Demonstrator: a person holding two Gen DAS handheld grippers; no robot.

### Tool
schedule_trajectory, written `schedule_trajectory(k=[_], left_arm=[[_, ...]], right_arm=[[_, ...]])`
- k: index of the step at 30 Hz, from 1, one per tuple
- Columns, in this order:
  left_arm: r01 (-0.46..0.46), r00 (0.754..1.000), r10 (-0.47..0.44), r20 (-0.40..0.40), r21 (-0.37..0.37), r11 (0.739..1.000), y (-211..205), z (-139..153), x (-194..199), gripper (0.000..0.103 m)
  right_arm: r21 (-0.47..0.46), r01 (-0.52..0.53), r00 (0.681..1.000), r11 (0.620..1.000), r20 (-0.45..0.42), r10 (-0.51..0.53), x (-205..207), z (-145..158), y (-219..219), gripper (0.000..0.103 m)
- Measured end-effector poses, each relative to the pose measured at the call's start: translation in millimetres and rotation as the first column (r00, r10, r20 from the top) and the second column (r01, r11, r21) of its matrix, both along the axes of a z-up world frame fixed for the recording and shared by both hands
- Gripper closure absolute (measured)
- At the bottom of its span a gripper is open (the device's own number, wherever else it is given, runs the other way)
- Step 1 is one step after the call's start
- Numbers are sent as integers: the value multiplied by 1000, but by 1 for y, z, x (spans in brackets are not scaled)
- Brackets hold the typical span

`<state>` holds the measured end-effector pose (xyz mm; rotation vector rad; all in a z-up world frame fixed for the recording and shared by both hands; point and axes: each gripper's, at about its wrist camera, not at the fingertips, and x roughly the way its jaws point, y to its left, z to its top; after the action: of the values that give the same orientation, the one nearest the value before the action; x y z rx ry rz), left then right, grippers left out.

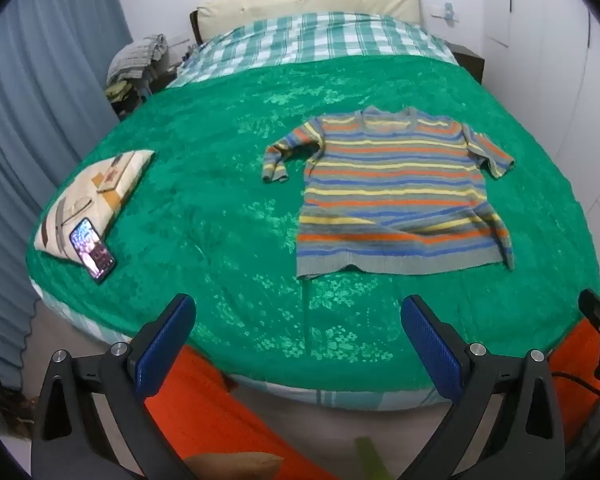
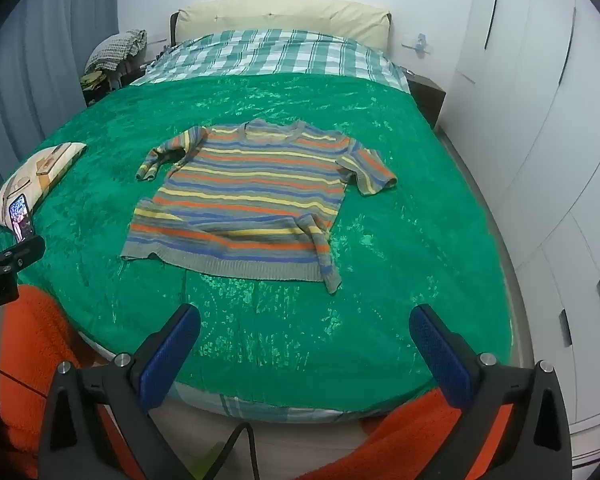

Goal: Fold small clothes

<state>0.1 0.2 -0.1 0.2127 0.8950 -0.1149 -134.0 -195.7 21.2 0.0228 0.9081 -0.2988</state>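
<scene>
A small striped knit sweater (image 1: 396, 192) in grey, orange, yellow and blue lies spread flat on the green bedspread (image 1: 228, 208), collar toward the headboard; it also shows in the right wrist view (image 2: 244, 200). Its left sleeve is bunched, and the lower right corner is wrinkled. My left gripper (image 1: 298, 320) is open and empty, held above the bed's foot edge, short of the sweater's hem. My right gripper (image 2: 304, 330) is open and empty, also at the foot edge, below the hem. Part of the right gripper shows at the left wrist view's right edge.
A patterned cushion (image 1: 96, 196) with a lit phone (image 1: 92, 250) leaning on it sits at the bed's left edge. Checked bedding (image 1: 320, 40) covers the head end. Orange fabric (image 1: 228, 408) lies below the foot. White wardrobes (image 2: 548, 120) stand right, curtains (image 1: 24, 120) left.
</scene>
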Motion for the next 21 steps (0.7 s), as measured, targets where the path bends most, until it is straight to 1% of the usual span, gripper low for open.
schedule_trajectory(k=[6,11,14,15,21], left_arm=[[0,1000,0,-5,-4,1000,0,0,0,0],[-7,1000,7,-5,-1,1000,5,-5,-1,0],[-12,1000,12,-11,2,1000,5,-11,1,0],[-13,1000,13,-13,5,1000,5,-11,0,0],[-6,1000,6,-29,12,1000,2,-9,3,0]], right_arm=[[-2,-1,1000,1000,-1,1,1,-1,2,0],[-5,-2,1000,1000,-5,2,-3,-13,8,0],[-6,-2,1000,1000,-12,2,-3,-14,12,0],[-4,-5,1000,1000,-28,5,4,-10,9,0],[0,-3,999,1000,-38,3,4,-10,9,0]])
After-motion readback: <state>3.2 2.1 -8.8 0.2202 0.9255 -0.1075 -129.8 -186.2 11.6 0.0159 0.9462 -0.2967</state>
